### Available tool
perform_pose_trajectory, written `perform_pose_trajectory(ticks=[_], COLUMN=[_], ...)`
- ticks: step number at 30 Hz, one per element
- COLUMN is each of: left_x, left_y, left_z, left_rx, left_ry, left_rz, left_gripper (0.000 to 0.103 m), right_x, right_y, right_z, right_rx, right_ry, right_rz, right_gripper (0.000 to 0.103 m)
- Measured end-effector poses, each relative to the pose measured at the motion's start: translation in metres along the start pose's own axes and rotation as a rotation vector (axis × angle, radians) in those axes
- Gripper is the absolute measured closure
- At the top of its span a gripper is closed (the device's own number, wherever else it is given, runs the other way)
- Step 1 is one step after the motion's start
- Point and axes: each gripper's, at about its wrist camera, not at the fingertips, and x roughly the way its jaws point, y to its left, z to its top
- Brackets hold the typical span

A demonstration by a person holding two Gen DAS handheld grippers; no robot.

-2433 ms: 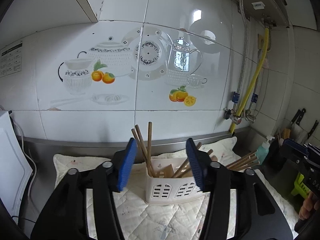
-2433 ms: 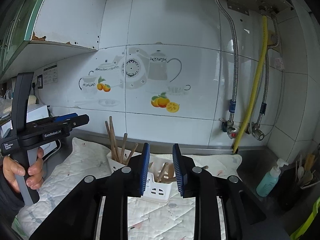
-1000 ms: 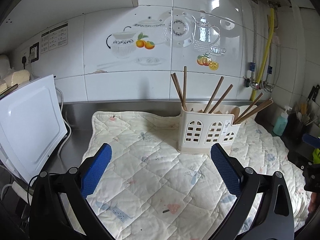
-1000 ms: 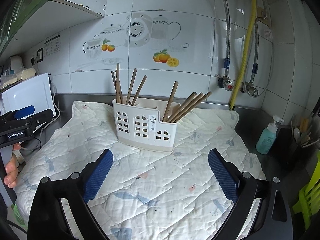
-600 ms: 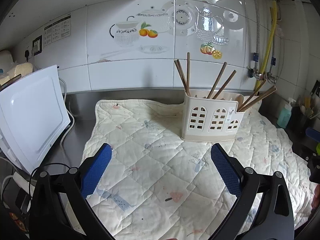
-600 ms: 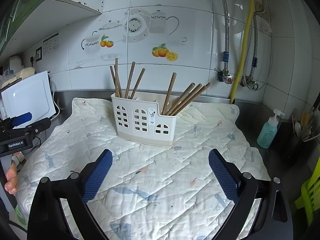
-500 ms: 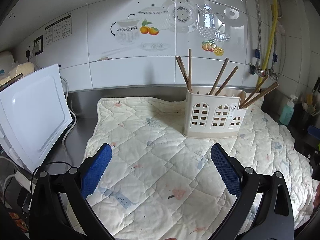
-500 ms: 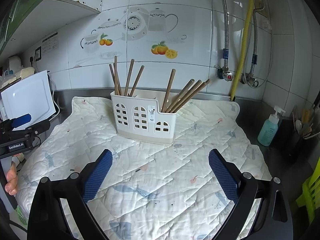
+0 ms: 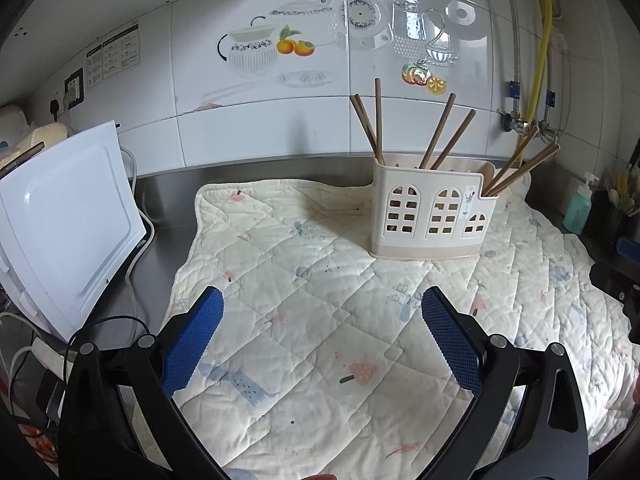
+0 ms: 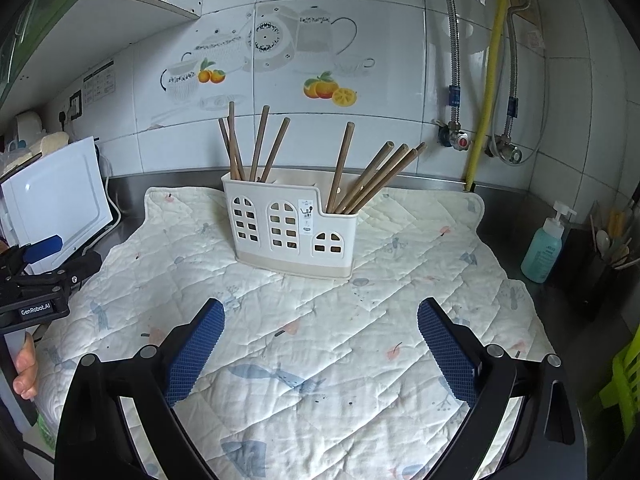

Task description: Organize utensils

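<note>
Both of my hand-held grippers, left (image 9: 322, 330) and right (image 10: 320, 338), hang with fingers spread wide and nothing between them, above the quilted mat (image 10: 320, 340) on the surface. Ahead, the white holder (image 10: 290, 230) stands upright on the mat, chopsticks (image 10: 372, 178) leaning in its compartments, well apart from both grippers.

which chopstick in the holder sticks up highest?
The near-vertical chopstick in the holder's left compartment. Its tip tops every other; the right-end ones lean low.
</note>
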Motion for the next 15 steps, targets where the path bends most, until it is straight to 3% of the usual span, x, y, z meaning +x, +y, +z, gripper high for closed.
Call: perform_pose_trajectory(ticks=[15], left_x=[0.0016], left_y=[0.0010], left_z=[-0.0044], left_rx=[-0.001], left_ry=[0.011], left_rz=[0.009], left_gripper=[0.005], right_x=[0.0036], right_y=[0.0023], right_z=[-0.0026], right_rx=[0.006], right_ry=[0.013], right_rz=[0.014], right_gripper=[0.009])
